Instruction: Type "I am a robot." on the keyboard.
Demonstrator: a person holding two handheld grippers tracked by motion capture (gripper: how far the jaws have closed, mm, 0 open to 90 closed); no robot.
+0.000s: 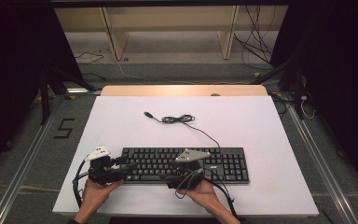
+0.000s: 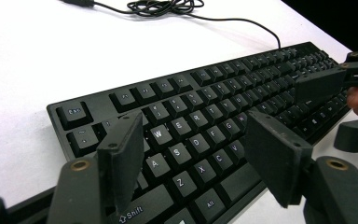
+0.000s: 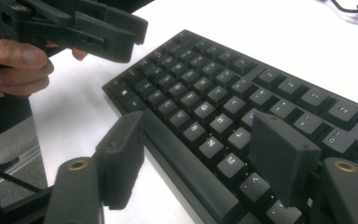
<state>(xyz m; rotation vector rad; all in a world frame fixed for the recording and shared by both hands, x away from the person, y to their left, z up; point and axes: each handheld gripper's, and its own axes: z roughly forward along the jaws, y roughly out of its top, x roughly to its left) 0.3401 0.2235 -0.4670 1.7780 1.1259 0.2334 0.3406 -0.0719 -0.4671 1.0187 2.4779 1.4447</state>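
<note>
A black keyboard [image 1: 226, 163] lies along the near part of the white board [image 1: 261, 116]. Its cable [image 1: 182, 119] runs back to a loose coil and a plug [image 1: 147, 114]. My left gripper [image 1: 127, 164] hovers at the keyboard's left end, jaws open and nothing between them. In the left gripper view the left gripper [image 2: 193, 126] frames the letter keys of the keyboard [image 2: 205, 98]. My right gripper [image 1: 168, 169] is low over the keyboard's front middle, also open. In the right gripper view the right gripper [image 3: 198, 123] spans keys of the keyboard [image 3: 200, 88], with the left gripper [image 3: 84, 28] beyond.
The board's far and right parts hold only the coiled cable [image 2: 163, 7]. Beyond the table stands a wooden shelf frame [image 1: 168, 28] with loose cables [image 1: 256, 46] on the floor. Metal rails [image 1: 23, 158] run along both sides.
</note>
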